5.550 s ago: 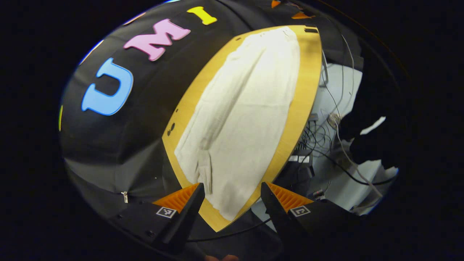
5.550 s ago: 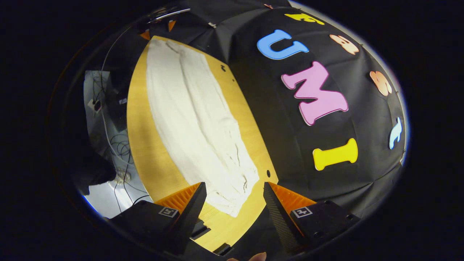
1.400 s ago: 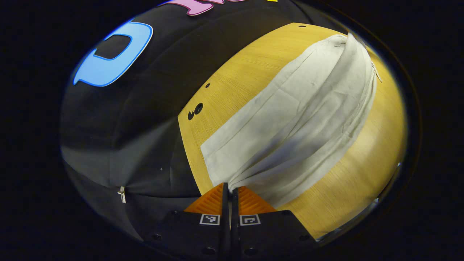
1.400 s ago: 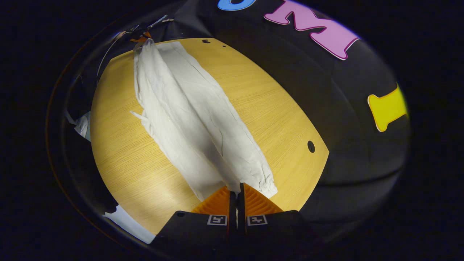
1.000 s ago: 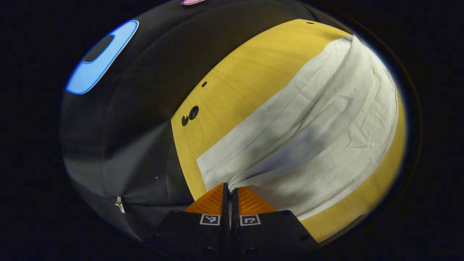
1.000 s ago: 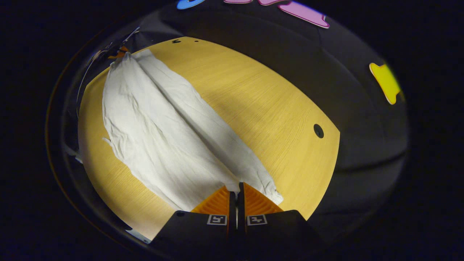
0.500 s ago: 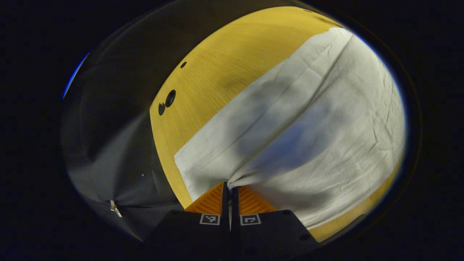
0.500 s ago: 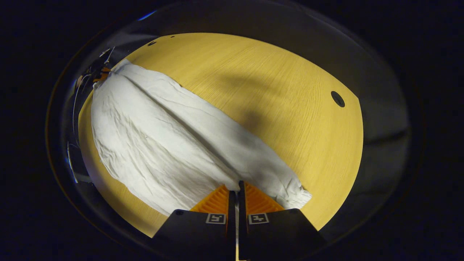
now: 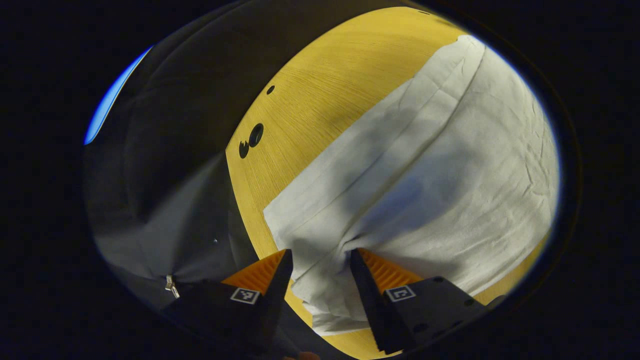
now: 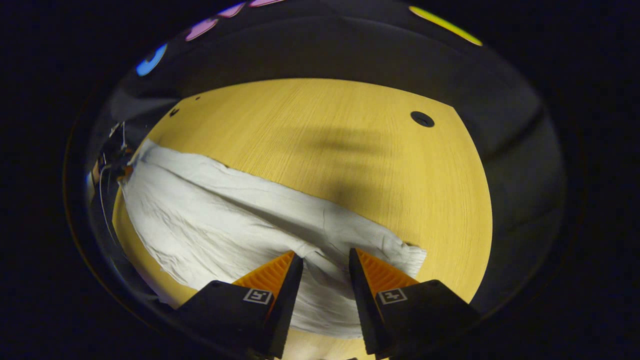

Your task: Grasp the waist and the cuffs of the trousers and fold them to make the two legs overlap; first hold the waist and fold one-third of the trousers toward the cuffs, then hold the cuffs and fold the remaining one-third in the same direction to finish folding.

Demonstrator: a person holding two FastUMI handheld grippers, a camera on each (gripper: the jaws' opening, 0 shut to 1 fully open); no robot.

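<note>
The white cloth trousers (image 9: 425,165) are laid lengthwise, legs overlapped, on the yellow wooden bench (image 10: 325,150). Left claw (image 9: 316,260) and right claw (image 10: 325,260) are released; the waist should be regripped squarely before folding.

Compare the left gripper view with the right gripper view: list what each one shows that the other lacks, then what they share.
Left gripper view: the left hand-held gripper, open over one end of the white trousers, a pair of dark holes in the table close to its edge, and a small metal clip on the black cloth.

Right gripper view: the right hand-held gripper, open over the other end, and a single round hole near the table's far corner.

Shared: the white trousers lying creased on the yellow wooden table, with black cloth behind.
</note>
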